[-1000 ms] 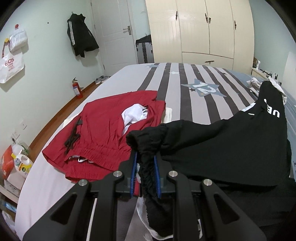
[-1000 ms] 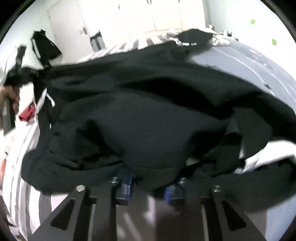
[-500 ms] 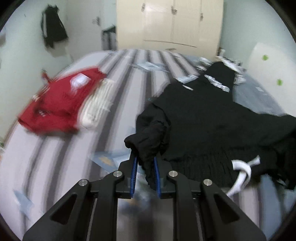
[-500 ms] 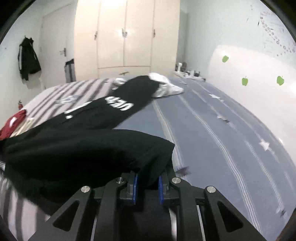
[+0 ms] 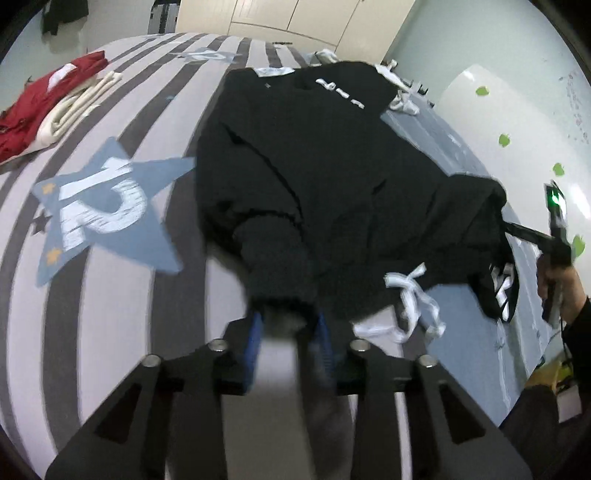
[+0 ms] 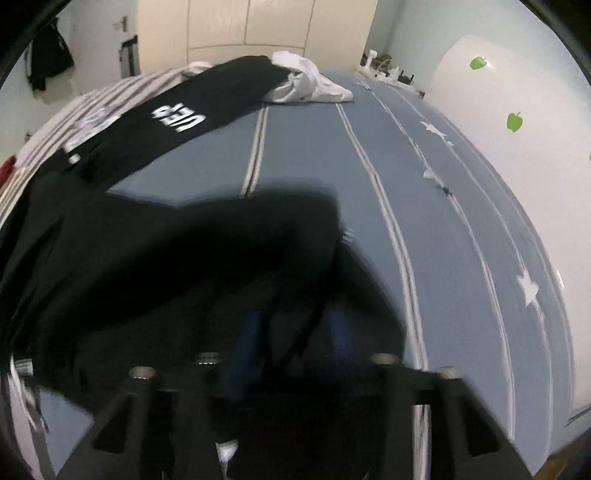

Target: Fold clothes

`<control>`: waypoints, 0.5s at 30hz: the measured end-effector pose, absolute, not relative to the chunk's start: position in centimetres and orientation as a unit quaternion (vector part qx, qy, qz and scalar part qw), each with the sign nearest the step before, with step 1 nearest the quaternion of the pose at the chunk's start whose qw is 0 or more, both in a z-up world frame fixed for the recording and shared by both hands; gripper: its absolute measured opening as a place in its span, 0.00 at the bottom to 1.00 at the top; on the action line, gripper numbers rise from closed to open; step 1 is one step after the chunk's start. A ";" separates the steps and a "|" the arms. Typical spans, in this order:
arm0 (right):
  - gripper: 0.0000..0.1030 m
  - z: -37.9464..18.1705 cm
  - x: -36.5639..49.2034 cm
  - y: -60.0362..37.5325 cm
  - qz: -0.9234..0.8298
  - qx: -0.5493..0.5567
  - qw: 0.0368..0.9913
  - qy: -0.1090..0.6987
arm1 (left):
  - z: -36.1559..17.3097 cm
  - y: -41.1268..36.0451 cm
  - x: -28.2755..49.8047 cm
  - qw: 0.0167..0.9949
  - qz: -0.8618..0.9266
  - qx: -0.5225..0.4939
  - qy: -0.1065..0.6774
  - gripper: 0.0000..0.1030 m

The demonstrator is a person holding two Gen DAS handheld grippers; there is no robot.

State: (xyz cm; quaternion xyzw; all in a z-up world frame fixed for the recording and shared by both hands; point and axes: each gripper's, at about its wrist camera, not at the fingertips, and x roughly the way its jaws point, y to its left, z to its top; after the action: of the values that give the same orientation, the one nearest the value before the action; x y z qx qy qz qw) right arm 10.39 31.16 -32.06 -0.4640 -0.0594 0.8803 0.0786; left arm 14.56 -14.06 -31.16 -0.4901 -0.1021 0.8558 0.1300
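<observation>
A black garment (image 5: pixel 332 166) with white lettering (image 6: pixel 179 116) lies spread along the bed (image 5: pixel 110 332). Its white drawstring (image 5: pixel 410 295) trails off the near hem. My left gripper (image 5: pixel 288 328) stands open, and the garment's near edge rests just at its fingertips with bare sheet showing between the blue pads (image 5: pixel 255 332). My right gripper (image 6: pixel 291 339) is blurred, its pads wide apart, and black cloth (image 6: pixel 166 258) drapes over and between them. In the left wrist view a hand (image 5: pixel 554 280) holds that gripper at the garment's raised right corner.
A red garment (image 5: pixel 33 103) and a folded cream cloth (image 5: pixel 77 107) lie at the bed's far left. A crumpled white garment (image 6: pixel 310 81) sits beyond the black one. A white headboard (image 6: pixel 480 92) bounds the right side, and a wardrobe (image 6: pixel 258 26) stands past the bed's end.
Both grippers swung the black garment across and down onto the bed. The pads of each now stand wider apart than before, and the cloth no longer hangs pinched in the left one.
</observation>
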 end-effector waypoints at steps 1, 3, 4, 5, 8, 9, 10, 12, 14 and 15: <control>0.62 -32.4 11.8 31.0 0.884 -0.458 0.076 -0.065 | -30.9 -14.7 15.1 0.128 0.857 -0.489 -0.099 0.32; 0.62 -33.0 15.6 29.8 0.894 -0.437 0.058 -0.081 | -30.2 -15.8 16.7 0.125 0.867 -0.474 -0.086 0.35; 0.62 -33.1 17.1 28.9 0.899 -0.428 0.044 -0.085 | -29.8 -16.2 17.4 0.120 0.874 -0.464 -0.074 0.40; 0.62 -33.3 18.4 27.7 0.901 -0.422 0.029 -0.095 | -29.7 -16.2 18.2 0.108 0.884 -0.453 -0.047 0.47; 0.62 -34.2 21.0 23.8 0.903 -0.409 -0.009 -0.133 | -30.1 -16.0 18.9 0.076 0.897 -0.434 0.033 0.49; 0.63 -34.9 21.4 22.4 0.899 -0.412 -0.020 -0.145 | -30.3 -15.9 19.0 0.067 0.899 -0.429 0.059 0.49; 0.63 -35.6 21.2 21.5 0.896 -0.417 -0.025 -0.151 | -30.7 -15.6 18.6 0.072 0.895 -0.433 0.075 0.49; 0.64 -37.1 20.7 20.0 0.888 -0.429 -0.031 -0.160 | -31.5 -14.9 17.4 0.074 0.891 -0.437 0.096 0.49; 0.64 -37.5 20.0 19.7 0.891 -0.433 -0.031 -0.133 | -32.0 -14.2 16.2 0.078 0.890 -0.437 0.105 0.49; 0.64 -37.7 19.7 19.7 0.893 -0.434 -0.031 -0.117 | -32.1 -14.2 15.9 0.083 0.893 -0.432 0.097 0.49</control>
State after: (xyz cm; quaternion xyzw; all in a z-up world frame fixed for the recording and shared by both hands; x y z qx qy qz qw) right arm 19.70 19.68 -37.70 -0.4344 -0.1167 0.8926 -0.0313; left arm 15.95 -14.19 -32.09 -0.4319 0.0972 0.8928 0.0835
